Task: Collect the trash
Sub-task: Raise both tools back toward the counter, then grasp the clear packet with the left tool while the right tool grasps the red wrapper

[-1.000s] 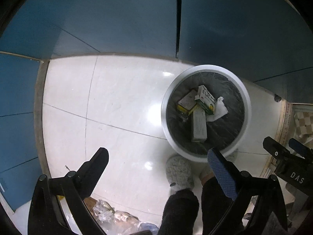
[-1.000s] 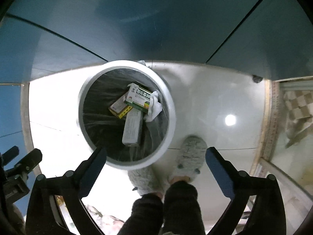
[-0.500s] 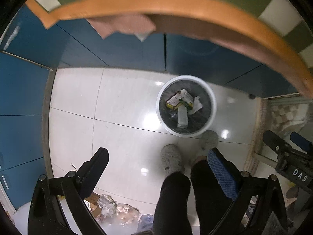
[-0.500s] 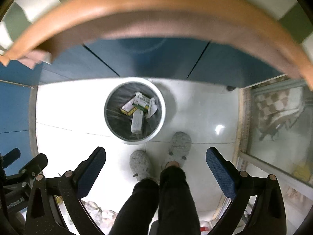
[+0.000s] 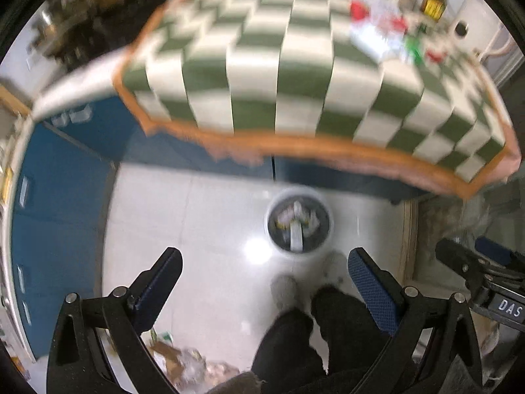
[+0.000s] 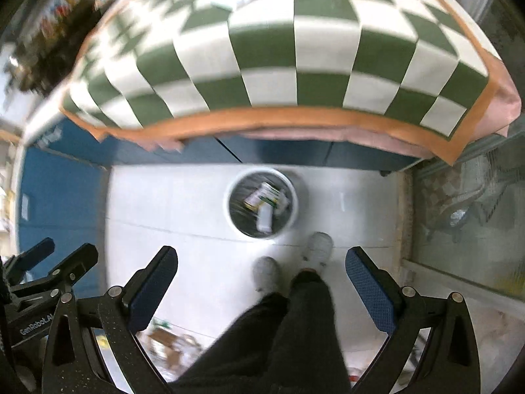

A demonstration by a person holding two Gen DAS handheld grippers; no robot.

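A white round trash bin with a black liner stands on the pale floor far below, holding several boxes and a crumpled tissue. My left gripper is open and empty, high above the floor. My right gripper is open and empty too, at about the same height. Each gripper shows at the edge of the other's view. A table with a green and white checked cloth fills the upper part of both views, with blurred items at its far side.
The person's dark trousers and grey slippers stand next to the bin. Blue cabinet fronts run along the left and under the table. A heap of bags and cardboard lies on the floor near me. A glass door is at the right.
Both grippers have risen a long way from just above the bin; the bin has shrunk in view and the checked tabletop has come into sight. Both stay open and empty.
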